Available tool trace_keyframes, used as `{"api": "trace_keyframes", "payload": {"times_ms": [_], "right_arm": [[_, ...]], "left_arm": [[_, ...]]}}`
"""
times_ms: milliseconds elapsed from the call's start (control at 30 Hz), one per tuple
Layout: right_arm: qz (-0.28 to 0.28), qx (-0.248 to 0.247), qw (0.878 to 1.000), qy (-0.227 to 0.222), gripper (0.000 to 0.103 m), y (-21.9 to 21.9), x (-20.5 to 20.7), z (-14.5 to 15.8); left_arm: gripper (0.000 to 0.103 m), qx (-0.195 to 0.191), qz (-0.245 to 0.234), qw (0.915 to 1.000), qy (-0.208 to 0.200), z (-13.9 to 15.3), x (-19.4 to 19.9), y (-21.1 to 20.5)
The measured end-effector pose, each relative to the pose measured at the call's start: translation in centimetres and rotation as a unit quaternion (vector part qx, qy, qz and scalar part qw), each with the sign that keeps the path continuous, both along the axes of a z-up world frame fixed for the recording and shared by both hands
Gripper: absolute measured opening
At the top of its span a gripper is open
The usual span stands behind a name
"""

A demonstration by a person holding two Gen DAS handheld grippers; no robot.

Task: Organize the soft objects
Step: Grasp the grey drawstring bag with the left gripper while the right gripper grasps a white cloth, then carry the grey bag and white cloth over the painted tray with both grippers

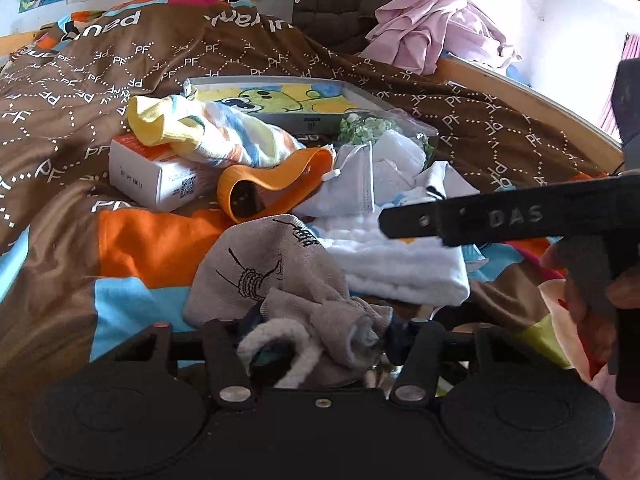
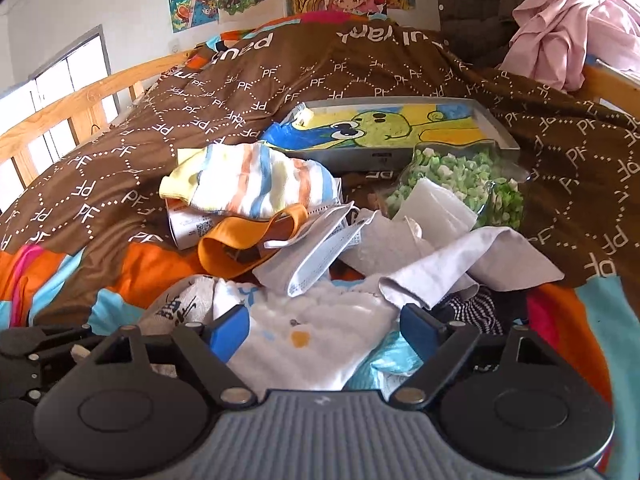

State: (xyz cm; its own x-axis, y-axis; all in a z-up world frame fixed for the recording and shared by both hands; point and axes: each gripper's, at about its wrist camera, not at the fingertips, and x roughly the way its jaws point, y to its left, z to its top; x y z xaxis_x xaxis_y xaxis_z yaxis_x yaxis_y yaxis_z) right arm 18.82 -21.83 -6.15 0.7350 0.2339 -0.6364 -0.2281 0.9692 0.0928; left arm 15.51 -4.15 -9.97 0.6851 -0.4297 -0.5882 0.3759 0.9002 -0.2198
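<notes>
A pile of soft things lies on the brown duvet [image 1: 80, 92]. A grey sock [image 1: 272, 276] with fluffy white trim is bunched between the fingers of my left gripper [image 1: 320, 344]; the jaws stand wide and the sock hides the pads. My right gripper [image 2: 324, 328] is open, its blue pads [image 2: 230, 330] on either side of a white fluffy cloth [image 2: 320, 344]. In the left wrist view a black finger [image 1: 480, 216] of the right gripper reaches over that cloth [image 1: 400, 268]. A striped sock [image 1: 216, 136] [image 2: 256, 184], a face mask [image 2: 320, 248] and a pale sock [image 2: 460, 264] lie beyond.
An orange band [image 1: 276, 184], a white box [image 1: 160, 176], a framed cartoon picture [image 2: 400, 128] and a bag of green bits [image 2: 468, 180] mix in with the pile. Pink clothes [image 2: 568, 28] hang at the back right. A wooden bed rail [image 2: 80, 100] runs along the left.
</notes>
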Motion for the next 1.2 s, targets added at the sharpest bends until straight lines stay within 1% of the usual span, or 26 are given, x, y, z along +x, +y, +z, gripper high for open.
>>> {"api": "trace_keyframes", "payload": {"times_ms": [33,100,133,300,367,467,533,733,800,867,1000,1200], "right_arm": [[0.003,0.004,1.0,0.001,0.083,0.0,0.0,-0.1],[0.013,0.015,1.0,0.002,0.077,0.1,0.0,-0.1],[0.018,0.022,1.0,0.001,0.076,0.1,-0.1,0.0],[0.026,0.053,0.998,0.009,0.069,-0.2,-0.1,0.1],[0.026,0.05,0.998,0.009,0.065,-0.2,-0.1,0.1],[0.037,0.033,0.999,-0.009,0.056,0.4,-0.5,0.3],[0.041,0.021,0.999,-0.015,0.052,0.7,-0.5,0.3],[0.037,0.0,0.999,0.007,0.032,1.0,-0.1,-0.6],[0.033,-0.006,0.999,0.011,0.016,1.0,-0.1,-0.8],[0.029,-0.01,0.999,0.011,0.011,1.0,-0.1,-0.8],[0.03,-0.027,0.999,-0.019,0.009,1.2,-0.8,-0.3],[0.028,-0.044,0.993,-0.102,0.009,1.3,-2.8,1.7]], "left_arm": [[0.051,-0.006,0.0,1.0,-0.001,0.1,0.0,0.0],[0.05,-0.022,0.002,0.9997,-0.006,0.3,0.0,0.3],[0.05,-0.028,0.004,0.9995,-0.009,0.4,0.0,0.4],[0.049,-0.045,0.018,0.9987,-0.014,0.5,-0.1,0.8],[0.049,-0.05,0.022,0.9984,-0.015,0.5,-0.3,0.9],[0.049,-0.054,0.027,0.998,-0.022,0.6,-0.5,1.1],[0.049,-0.055,0.028,0.9978,-0.025,0.6,-0.6,1.2],[0.048,-0.044,0.028,0.9975,-0.047,1.1,-1.2,1.0],[0.048,-0.044,0.028,0.9973,-0.052,1.2,-1.2,1.0],[0.047,-0.045,0.029,0.997,-0.057,1.3,-1.3,1.1],[0.047,-0.051,0.034,0.9959,-0.066,1.9,-1.4,1.3],[0.047,-0.064,0.038,0.9927,-0.095,3.7,-2.4,1.3]]}}
